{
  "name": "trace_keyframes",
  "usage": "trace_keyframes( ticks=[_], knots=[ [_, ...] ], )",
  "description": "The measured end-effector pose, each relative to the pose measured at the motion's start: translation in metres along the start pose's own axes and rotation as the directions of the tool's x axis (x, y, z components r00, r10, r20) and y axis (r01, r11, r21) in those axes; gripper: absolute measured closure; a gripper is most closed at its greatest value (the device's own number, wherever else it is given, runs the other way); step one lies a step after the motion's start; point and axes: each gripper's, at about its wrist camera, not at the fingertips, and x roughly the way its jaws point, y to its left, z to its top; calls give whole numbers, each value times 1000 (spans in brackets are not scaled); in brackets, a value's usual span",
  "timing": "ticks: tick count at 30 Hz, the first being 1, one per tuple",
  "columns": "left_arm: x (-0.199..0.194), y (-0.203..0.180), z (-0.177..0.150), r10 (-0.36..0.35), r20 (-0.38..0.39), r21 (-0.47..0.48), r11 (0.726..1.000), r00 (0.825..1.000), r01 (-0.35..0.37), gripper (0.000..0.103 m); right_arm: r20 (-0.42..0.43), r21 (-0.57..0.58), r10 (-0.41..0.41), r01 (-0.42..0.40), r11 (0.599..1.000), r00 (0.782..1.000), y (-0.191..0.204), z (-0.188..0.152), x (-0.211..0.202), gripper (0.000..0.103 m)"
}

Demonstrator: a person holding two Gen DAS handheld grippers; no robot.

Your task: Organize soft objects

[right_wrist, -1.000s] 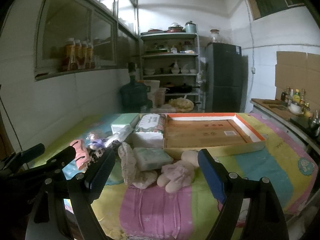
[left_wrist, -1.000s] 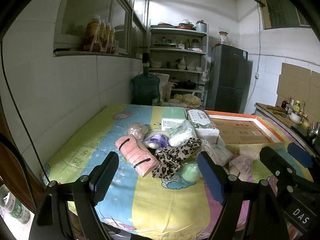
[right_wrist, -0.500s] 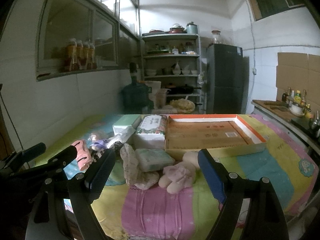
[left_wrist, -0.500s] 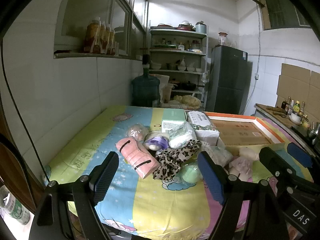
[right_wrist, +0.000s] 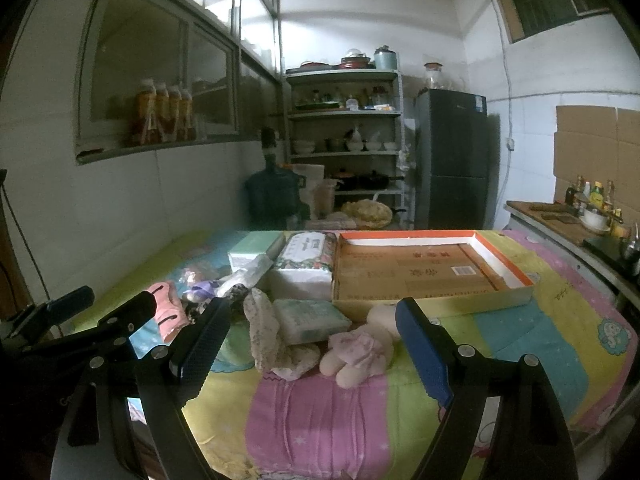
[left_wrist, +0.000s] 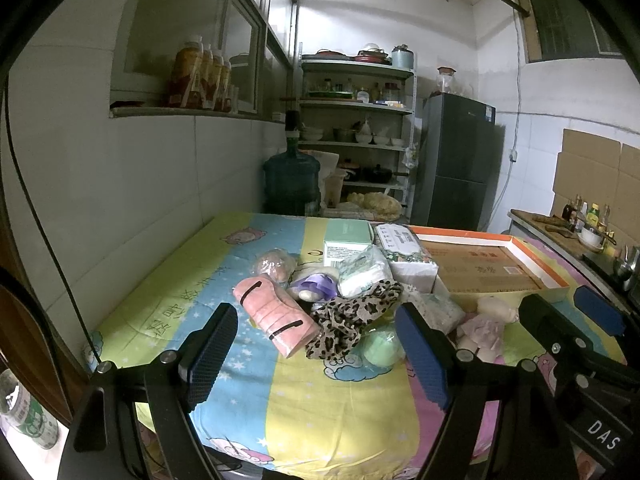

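Left wrist view: we hold the left gripper (left_wrist: 318, 350) wide open and empty above the cloth (left_wrist: 312, 408), facing a pink pouch (left_wrist: 274, 316) and leopard scarf (left_wrist: 352, 316). Our right gripper (right_wrist: 310, 350), equally spread, grips nothing near the doll (right_wrist: 360, 350) and tray (right_wrist: 516, 270).

soft pile (left_wrist: 344, 304) left of tray (left_wrist: 516, 244)

left gripper (left_wrist: 316, 354) wide open, empty; right gripper (right_wrist: 310, 350) wide open, empty.
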Motion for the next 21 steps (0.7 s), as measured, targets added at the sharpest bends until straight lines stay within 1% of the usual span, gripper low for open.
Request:
trace_keyframes(
  ticks=[8,16,21],
  knots=[
    [-1,0,-1,0,2,0,1000,1000,0,22,-1,2,5,-5,1000,1000,1,0,-1,17],
    [0,1,1,1,-1,-5,1000,1000,-1,22,-9,4,42,-42,999,999,7,1,1,17],
    [3,9,0,2,-9,-18,1000,1000,-2,22,-18,1,59,-59,998,998,6,-3,4,17]
  ],
)
